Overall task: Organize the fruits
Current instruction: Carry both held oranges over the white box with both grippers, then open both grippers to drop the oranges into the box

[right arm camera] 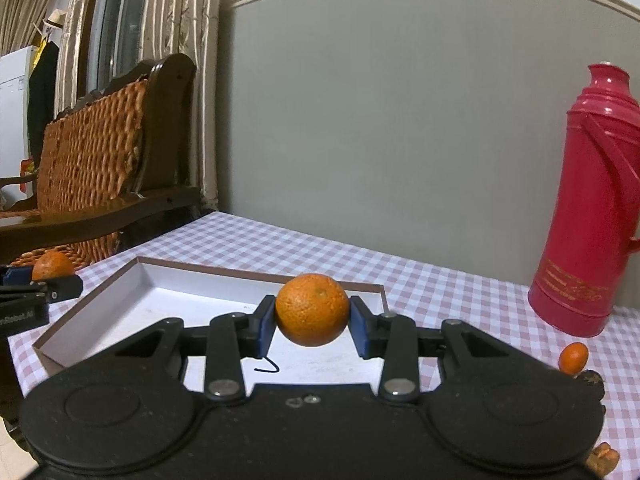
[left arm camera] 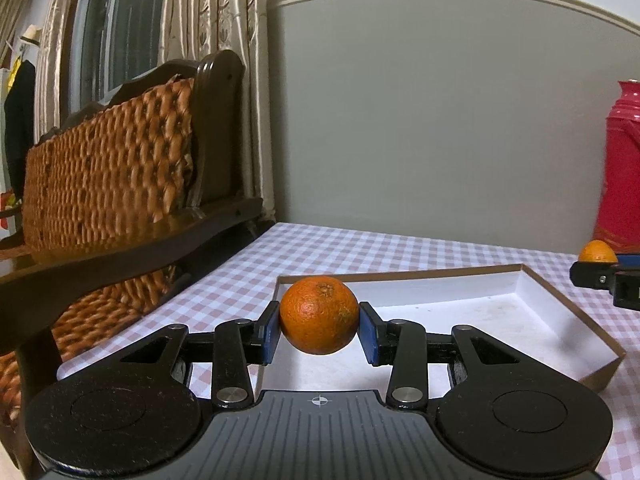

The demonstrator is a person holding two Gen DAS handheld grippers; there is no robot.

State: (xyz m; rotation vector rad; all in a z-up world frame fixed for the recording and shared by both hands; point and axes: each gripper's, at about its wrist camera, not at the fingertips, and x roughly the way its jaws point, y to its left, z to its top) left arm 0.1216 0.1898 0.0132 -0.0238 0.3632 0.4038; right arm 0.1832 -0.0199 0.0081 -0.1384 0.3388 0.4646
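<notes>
We see the left gripper (left arm camera: 319,326) with its blue pads pinching a round orange fruit with a rough brownish patch near its top (left arm camera: 319,314), which hangs clear above the near left part of a shallow white cardboard box with brown outer walls (left arm camera: 552,312). The lower edge of that fruit hides part of the box floor, and the gripper's black body covers the box's near wall in the left wrist view.

The right gripper (right arm camera: 312,322) likewise has its blue pads pressed onto a second round orange fruit with pitted skin (right arm camera: 311,309), held above the right half of the same box. A thin dark curl (right arm camera: 267,366) lies on the box floor below its left pad; we cannot tell what it is.

The box sits on a table covered with a pink and white checked cloth (right arm camera: 440,280). To the right stands a tall red plastic thermos flask with gold lettering (right arm camera: 592,216); the left wrist view shows only a sliver of it at the frame edge. Near its foot lies a small oval orange fruit (right arm camera: 573,357), touching a dark lumpy object (right arm camera: 591,380) that is partly cut off by the gripper body. A tan lump (right arm camera: 602,458) at the bottom right corner is too cropped to identify.

Left of the table stands a dark wooden chair with a woven wicker back (left arm camera: 108,168), its lower part blurred.
</notes>
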